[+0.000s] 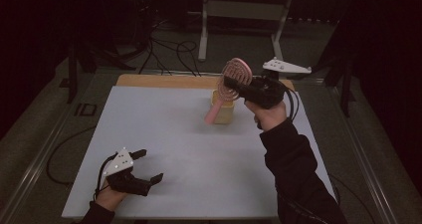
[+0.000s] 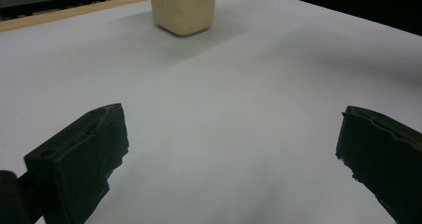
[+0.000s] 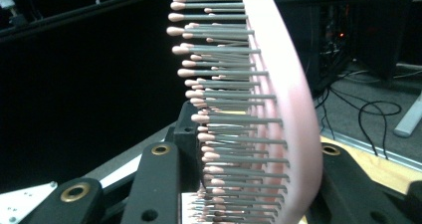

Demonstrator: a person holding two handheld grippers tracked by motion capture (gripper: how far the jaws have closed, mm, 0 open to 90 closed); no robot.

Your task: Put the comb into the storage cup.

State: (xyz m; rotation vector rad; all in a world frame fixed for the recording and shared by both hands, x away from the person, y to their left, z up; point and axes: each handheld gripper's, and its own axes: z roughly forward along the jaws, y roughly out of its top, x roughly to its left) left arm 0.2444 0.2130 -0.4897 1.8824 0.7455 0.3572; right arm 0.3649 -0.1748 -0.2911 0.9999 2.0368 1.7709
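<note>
Overhead, our right hand-held gripper (image 1: pixel 238 84) carries a pink oval plastic hairbrush (image 1: pixel 234 79) above a cream squarish plastic holder (image 1: pixel 223 109).

We judge the work about halfway done: the hairbrush is lifted, its handle slanting down in front of the holder on the white bench (image 1: pixel 164 134), and it is not yet seated inside. Our right gripper view adds what the high view lacks: grey bristles with pink tips, and the jaws clamped across the brush head (image 3: pixel 278 109). Our left hand-held gripper (image 1: pixel 144 167) rests near the bench's front edge, jaws wide apart and holding nothing; its own view shows the holder (image 2: pixel 183 7) standing well ahead.
</note>
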